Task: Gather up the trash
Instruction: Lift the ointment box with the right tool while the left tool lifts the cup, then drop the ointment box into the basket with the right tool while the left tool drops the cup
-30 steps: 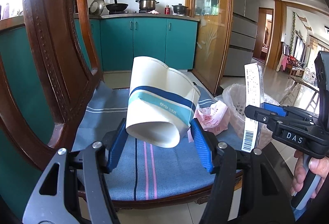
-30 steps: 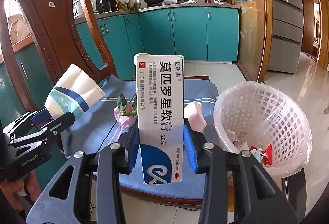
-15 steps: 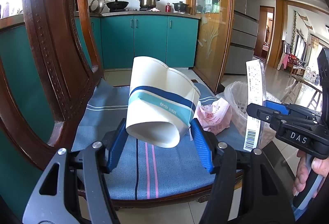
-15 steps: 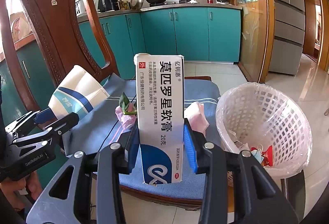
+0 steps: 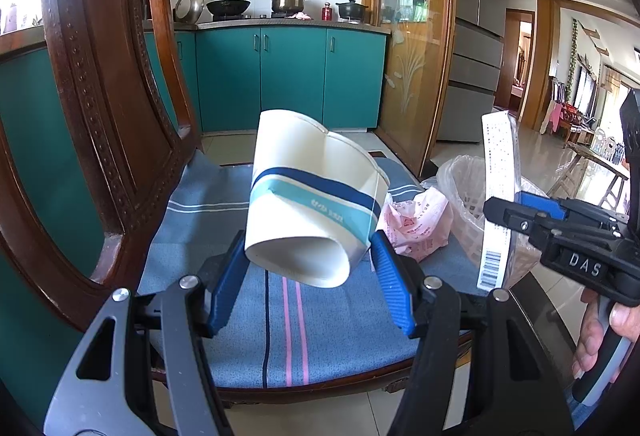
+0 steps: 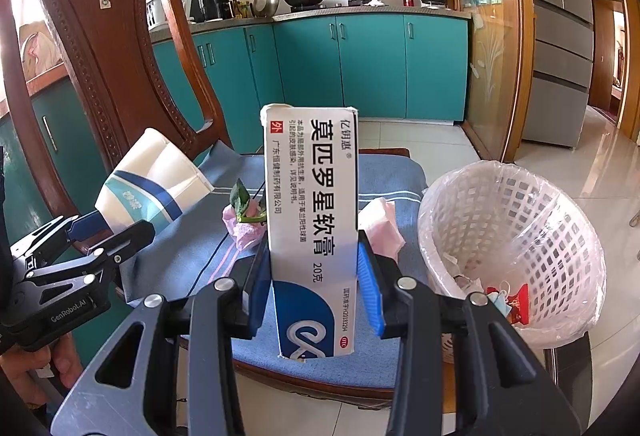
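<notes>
Nothing changed over the last second: left gripper (image 5: 308,272) still pinching the crushed paper cup (image 5: 316,203), right gripper (image 6: 316,268) still clamped on the ointment box (image 6: 312,232), both poised above the chair cushion (image 5: 200,232). Lined basket (image 6: 516,236) just right of the right gripper. Both pieces secured, neither dropped in yet; pink wrappers (image 5: 416,228) left beyond.
</notes>
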`<state>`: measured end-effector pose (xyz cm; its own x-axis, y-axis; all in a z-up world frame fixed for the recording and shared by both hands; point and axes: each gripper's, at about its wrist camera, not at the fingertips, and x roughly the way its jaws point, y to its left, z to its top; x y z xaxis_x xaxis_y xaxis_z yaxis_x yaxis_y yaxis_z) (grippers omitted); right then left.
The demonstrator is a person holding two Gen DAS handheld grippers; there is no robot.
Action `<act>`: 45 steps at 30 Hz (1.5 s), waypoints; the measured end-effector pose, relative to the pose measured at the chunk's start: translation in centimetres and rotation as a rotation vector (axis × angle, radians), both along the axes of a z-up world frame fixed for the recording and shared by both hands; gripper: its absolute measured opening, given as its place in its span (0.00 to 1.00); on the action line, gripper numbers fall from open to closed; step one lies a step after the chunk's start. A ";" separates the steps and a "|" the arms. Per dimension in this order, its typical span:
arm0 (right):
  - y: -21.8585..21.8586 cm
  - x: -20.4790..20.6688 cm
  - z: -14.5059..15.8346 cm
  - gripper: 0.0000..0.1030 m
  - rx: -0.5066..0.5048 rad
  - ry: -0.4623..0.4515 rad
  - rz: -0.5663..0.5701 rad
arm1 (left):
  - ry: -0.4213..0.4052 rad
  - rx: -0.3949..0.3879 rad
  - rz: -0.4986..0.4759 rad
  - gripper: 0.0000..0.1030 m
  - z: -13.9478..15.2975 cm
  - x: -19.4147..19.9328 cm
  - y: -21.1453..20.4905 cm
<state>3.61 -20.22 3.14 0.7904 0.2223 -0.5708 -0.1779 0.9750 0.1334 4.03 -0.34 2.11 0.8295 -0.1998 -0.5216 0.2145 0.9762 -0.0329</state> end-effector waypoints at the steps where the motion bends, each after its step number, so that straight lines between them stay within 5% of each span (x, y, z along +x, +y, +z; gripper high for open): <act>1: -0.2 0.0 0.1 0.39 0.001 -0.003 -0.003 | 0.000 0.000 0.000 0.61 0.0 0.0 0.0; 9: -7.8 0.5 2.7 0.39 0.054 -0.119 -0.155 | -0.001 -0.003 -0.011 0.61 0.0 -0.2 0.1; 15: -14.9 2.1 1.3 0.41 0.055 -0.108 -0.344 | 0.004 0.011 -0.029 0.61 -0.3 -0.2 -0.4; 20: -16.5 2.6 0.0 0.75 0.021 -0.049 -0.449 | 0.000 0.030 -0.057 0.61 -0.6 -0.4 -1.5; 23: -17.1 0.8 1.5 0.91 0.065 -0.128 -0.489 | 0.013 0.038 -0.071 0.61 -1.1 -0.2 -2.0; 27: -18.9 -1.8 2.6 0.95 0.181 -0.225 -0.562 | 0.021 0.046 -0.103 0.61 -1.6 0.2 -3.8; 34: -21.5 -2.9 2.3 0.95 0.278 -0.241 -0.620 | 0.000 0.089 -0.226 0.61 -1.1 1.5 -12.2; 41: -22.2 -3.3 2.4 0.95 0.314 -0.233 -0.644 | -0.024 0.020 -0.373 0.50 2.1 5.4 -23.7; 43: -22.2 -3.4 2.6 0.95 0.315 -0.235 -0.643 | 0.003 0.006 -0.395 0.56 2.8 6.8 -25.5; 45: -22.6 -3.5 2.5 0.95 0.324 -0.238 -0.648 | 0.003 -0.012 -0.385 0.76 2.9 7.7 -25.7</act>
<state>0.08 -42.78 5.67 0.9132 -0.2011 -0.3544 0.3575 0.8128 0.4600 11.70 -26.09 4.99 0.6912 -0.5025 -0.5194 0.5652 0.8237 -0.0447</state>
